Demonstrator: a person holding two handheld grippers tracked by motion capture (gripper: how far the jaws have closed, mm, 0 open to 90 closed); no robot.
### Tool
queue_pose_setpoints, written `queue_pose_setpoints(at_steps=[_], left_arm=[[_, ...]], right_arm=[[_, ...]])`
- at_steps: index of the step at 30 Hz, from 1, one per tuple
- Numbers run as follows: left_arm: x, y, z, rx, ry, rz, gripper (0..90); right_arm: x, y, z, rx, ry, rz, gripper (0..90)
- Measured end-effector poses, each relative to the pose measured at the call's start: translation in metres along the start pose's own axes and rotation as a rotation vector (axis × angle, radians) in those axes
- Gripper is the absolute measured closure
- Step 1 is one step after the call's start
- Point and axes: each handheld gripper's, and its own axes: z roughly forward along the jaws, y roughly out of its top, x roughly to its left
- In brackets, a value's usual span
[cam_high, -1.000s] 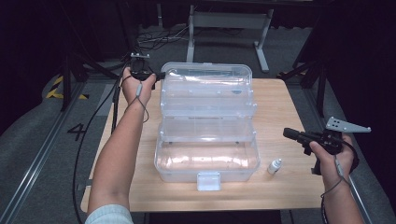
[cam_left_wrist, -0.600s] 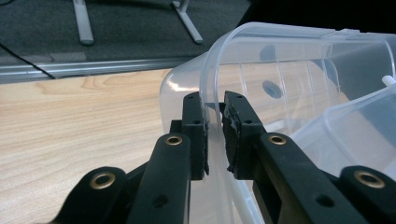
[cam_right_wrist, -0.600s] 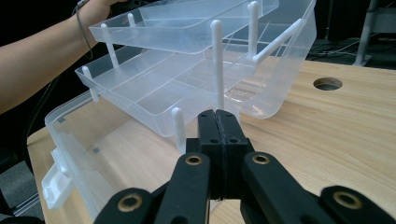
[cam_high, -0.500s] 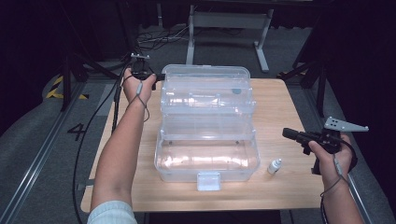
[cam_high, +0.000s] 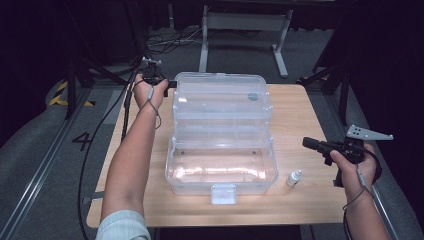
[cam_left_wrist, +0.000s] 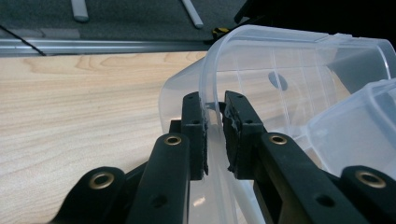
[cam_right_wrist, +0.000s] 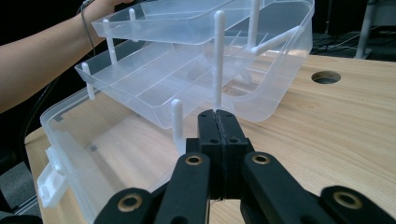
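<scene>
The wooden table (cam_high: 300, 105) carries a large clear plastic box (cam_high: 222, 150) with its stepped trays fanned out, running lengthwise from the near edge, where its white latch (cam_high: 223, 194) sits, to the far edge, where the lid (cam_high: 220, 90) stands tipped back. That lid is the thing in hand: its long axis lies crosswise to the person, and its left end meets the left gripper (cam_high: 167, 83) at the far left corner of the box. In the left gripper view the two black jaws straddle the lid's thin curved rim (cam_left_wrist: 212, 100), one inside and one outside, pinching it between the pads. So the lid's body stretches away to the right of that gripper, and any swing of it probably turns about the far hinge line. The right gripper (cam_high: 312, 145) hovers well apart, off the box's near right corner, jaws pressed together on nothing, pointing toward the trays. A small white bottle (cam_high: 294, 178) stands just beside the box, nearer the right hand.
</scene>
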Motion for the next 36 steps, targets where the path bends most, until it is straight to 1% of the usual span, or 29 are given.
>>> queue_pose_setpoints(at_steps=[4, 11, 17, 21, 26, 31, 33, 36], left_arm=[[0.0, 0.0, 0.002, 0.003, 0.004, -0.01, 79.2], [0.004, 0.0, 0.007, 0.028, 0.005, -0.025, 79.0], [0.005, -0.001, 0.009, 0.029, 0.005, -0.031, 78.9], [0.007, -0.002, 0.012, 0.041, 0.005, -0.04, 78.6], [0.007, -0.002, 0.013, 0.04, 0.009, -0.046, 78.6], [0.009, -0.003, 0.014, 0.048, 0.003, -0.047, 78.4], [0.01, -0.004, 0.015, 0.044, 0.007, -0.055, 78.3], [0.012, -0.005, 0.016, 0.049, 0.001, -0.058, 78.1]], right_arm=[[0.0, 0.0, 0.0, 0.002, -0.001, 0.003, 90.0], [-0.001, -0.001, 0.0, 0.003, 0.001, 0.002, 90.0], [-0.001, -0.001, 0.0, 0.002, 0.002, 0.003, 90.0], [-0.002, -0.001, 0.0, 0.004, 0.002, 0.005, 90.0], [-0.002, -0.001, -0.001, 0.002, 0.002, 0.007, 90.0], [-0.002, -0.001, -0.001, 0.0, 0.003, 0.008, 90.0], [-0.001, -0.001, -0.001, 0.002, 0.004, 0.008, 89.8], [0.0, -0.001, -0.002, 0.002, 0.006, 0.01, 89.4]])
